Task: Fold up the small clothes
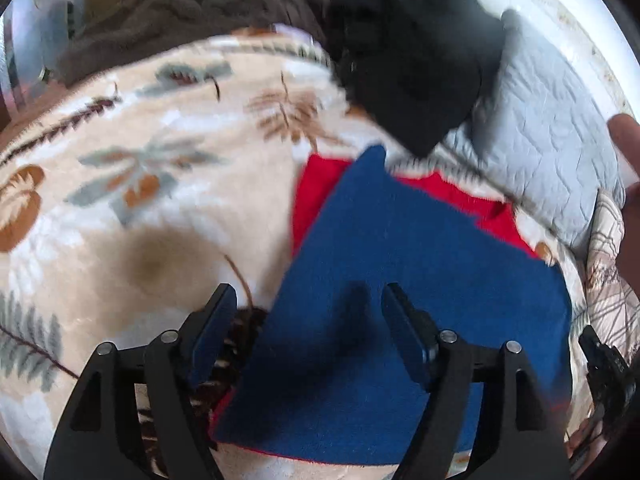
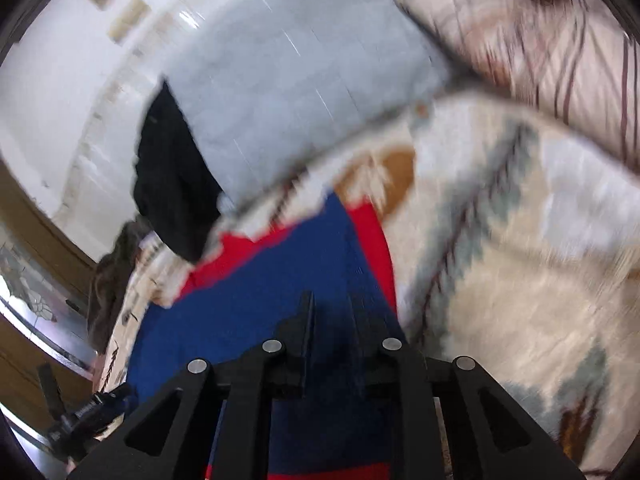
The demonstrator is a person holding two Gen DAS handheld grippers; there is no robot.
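A blue cloth [image 1: 420, 292] lies flat on a red cloth [image 1: 320, 188] on the floral blanket. My left gripper [image 1: 308, 300] is open and empty just above the blue cloth's left edge; its right finger is over the cloth, its left finger over the blanket. In the right wrist view the blue cloth [image 2: 256, 304] and red cloth [image 2: 372, 232] lie under my right gripper [image 2: 332, 308], whose jaws are narrow and appear shut on the blue cloth's edge. The view is blurred by motion.
A black garment [image 1: 412, 52] lies heaped behind the cloths, partly on a grey quilted pillow [image 1: 552, 128]. A brown blanket [image 1: 180, 12] lies at the back. The floral blanket [image 1: 160, 168] stretches to the left. A patterned pillow [image 2: 540, 40] lies at the right.
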